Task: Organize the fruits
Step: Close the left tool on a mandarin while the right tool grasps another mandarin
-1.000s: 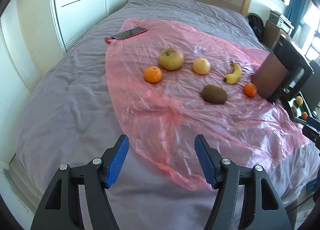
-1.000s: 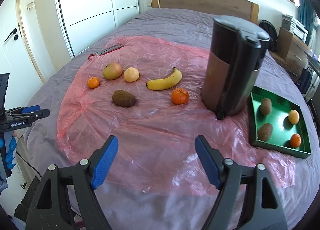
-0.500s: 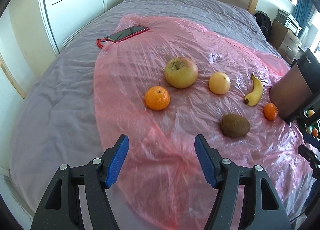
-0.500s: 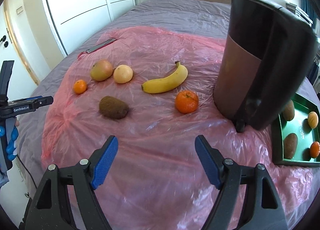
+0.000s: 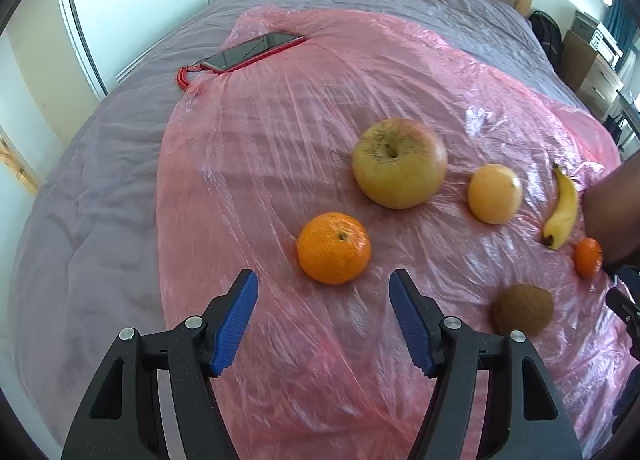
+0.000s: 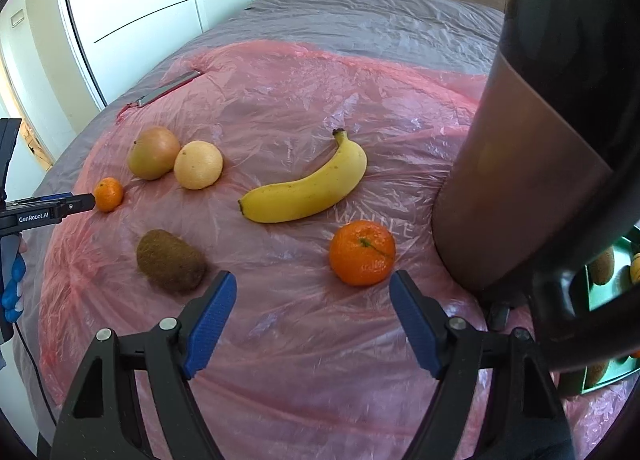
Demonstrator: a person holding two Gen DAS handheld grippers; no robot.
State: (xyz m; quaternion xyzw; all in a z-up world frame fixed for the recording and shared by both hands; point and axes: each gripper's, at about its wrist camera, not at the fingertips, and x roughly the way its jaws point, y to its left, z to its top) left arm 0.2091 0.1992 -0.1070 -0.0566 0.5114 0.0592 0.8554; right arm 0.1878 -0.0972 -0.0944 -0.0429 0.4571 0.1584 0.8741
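Observation:
Fruits lie on a pink plastic sheet on the bed. My left gripper is open and empty, just short of a mandarin. Beyond lie an apple, a pale round fruit, a banana, a kiwi and a second mandarin. My right gripper is open and empty, close to that second mandarin and the kiwi. The banana lies beyond. A green tray holding fruit shows at the right edge.
A tall dark jug stands on the sheet close to my right gripper, in front of the tray. A phone in a red case lies at the sheet's far left edge. Grey bedding surrounds the sheet.
Both grippers have moved forward and down toward the fruits. The left one has closed in on the near mandarin, the right one on the mandarin beside the jug. Both stay open.

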